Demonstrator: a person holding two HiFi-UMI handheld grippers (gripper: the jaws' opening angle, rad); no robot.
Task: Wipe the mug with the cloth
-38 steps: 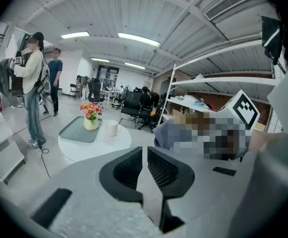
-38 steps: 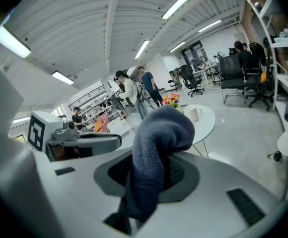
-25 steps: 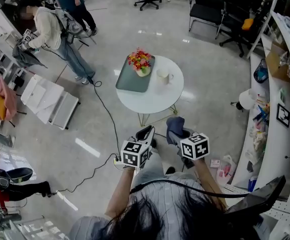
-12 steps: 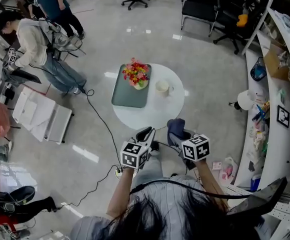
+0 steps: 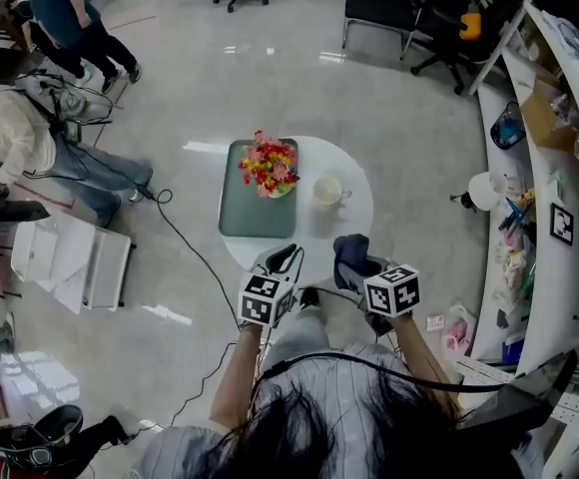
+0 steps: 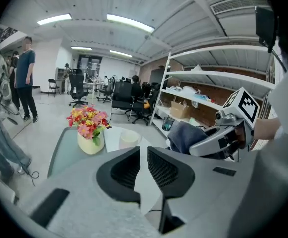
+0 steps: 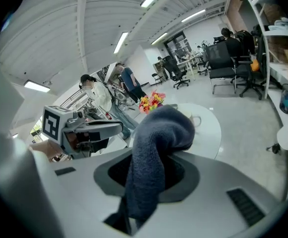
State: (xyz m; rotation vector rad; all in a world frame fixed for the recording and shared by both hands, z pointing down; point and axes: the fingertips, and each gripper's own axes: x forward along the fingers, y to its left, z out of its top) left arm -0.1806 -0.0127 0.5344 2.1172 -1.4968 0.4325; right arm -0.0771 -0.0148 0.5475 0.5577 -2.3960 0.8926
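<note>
Pale, glossy floor (image 5: 270,88) fills most of the head view, with open room on every side of the round white desk (image 5: 357,223) at centre frame. Shelving (image 5: 559,168) runs down the right edge, well apart from the desk, and office chairs (image 5: 384,3) stand along the top. A dark cable (image 5: 185,242) snakes over the floor from the left towards the bottom centre.

A green tray (image 5: 242,213) covers the left half of the desk, its left edge reaching the rim. A vase of flowers (image 5: 270,168) stands on the tray's upper right part. The mug (image 5: 327,190) sits on bare white just right of the tray, handle pointing right, clear of the rim.

The left gripper (image 5: 282,259) and the right gripper (image 5: 354,265) hang side by side over the desk's near edge, apart from the mug. The right jaws are clenched on the dark blue cloth (image 7: 159,143), which bulges above them and hangs below. The left jaws stand a narrow slit apart, with nothing between them.
</note>
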